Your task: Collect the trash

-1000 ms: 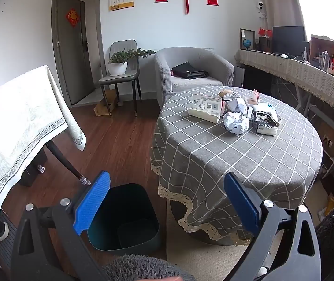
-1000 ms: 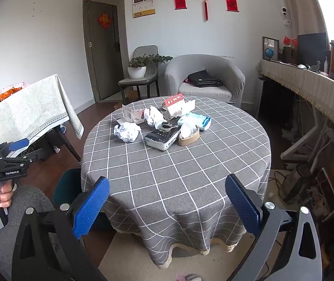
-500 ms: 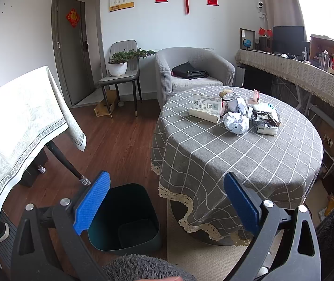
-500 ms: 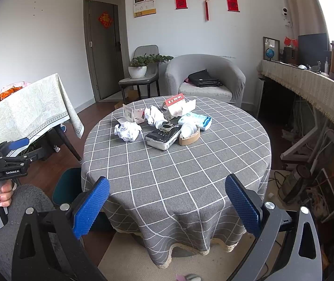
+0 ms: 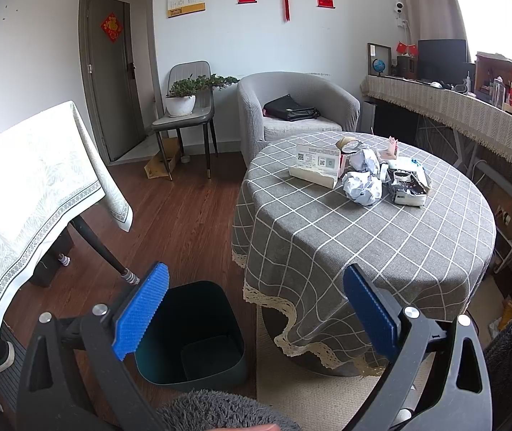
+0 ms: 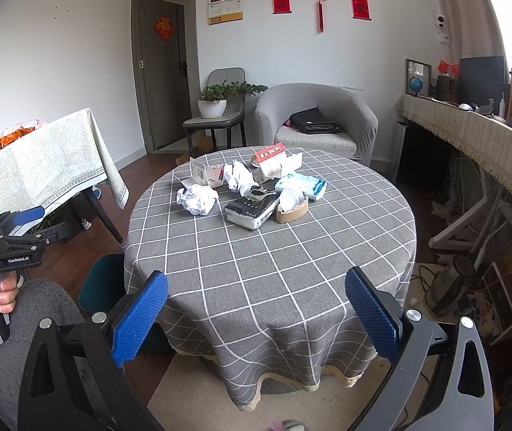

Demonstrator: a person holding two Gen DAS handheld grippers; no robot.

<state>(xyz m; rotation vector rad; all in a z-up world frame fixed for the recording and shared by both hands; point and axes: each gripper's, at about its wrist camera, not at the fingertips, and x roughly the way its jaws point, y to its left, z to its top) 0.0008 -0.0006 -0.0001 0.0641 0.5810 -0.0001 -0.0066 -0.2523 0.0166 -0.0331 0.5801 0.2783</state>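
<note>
A round table with a grey checked cloth (image 6: 292, 269) (image 5: 381, 237) carries a heap of trash at its far side: a crumpled white paper ball (image 6: 197, 199) (image 5: 362, 187), a black-and-white packet (image 6: 252, 210) (image 5: 408, 188), a tape roll (image 6: 292, 212), a light blue pack (image 6: 302, 184) and torn cartons (image 5: 316, 165). A dark green bin (image 5: 191, 330) (image 6: 101, 283) stands on the floor at the table's left. My left gripper (image 5: 252, 309) is open above the bin, empty. My right gripper (image 6: 256, 314) is open over the table's near edge, empty.
A second table with a pale patterned cloth (image 5: 22, 186) stands to the left, its leg (image 5: 98, 248) near the bin. A grey armchair (image 6: 315, 122), a chair with a potted plant (image 6: 216, 104) and a long draped counter (image 6: 478, 143) line the far side. Wooden floor (image 5: 184, 222) lies between the tables.
Both views have shifted only slightly; the grippers stay open and nothing on the table has moved.
</note>
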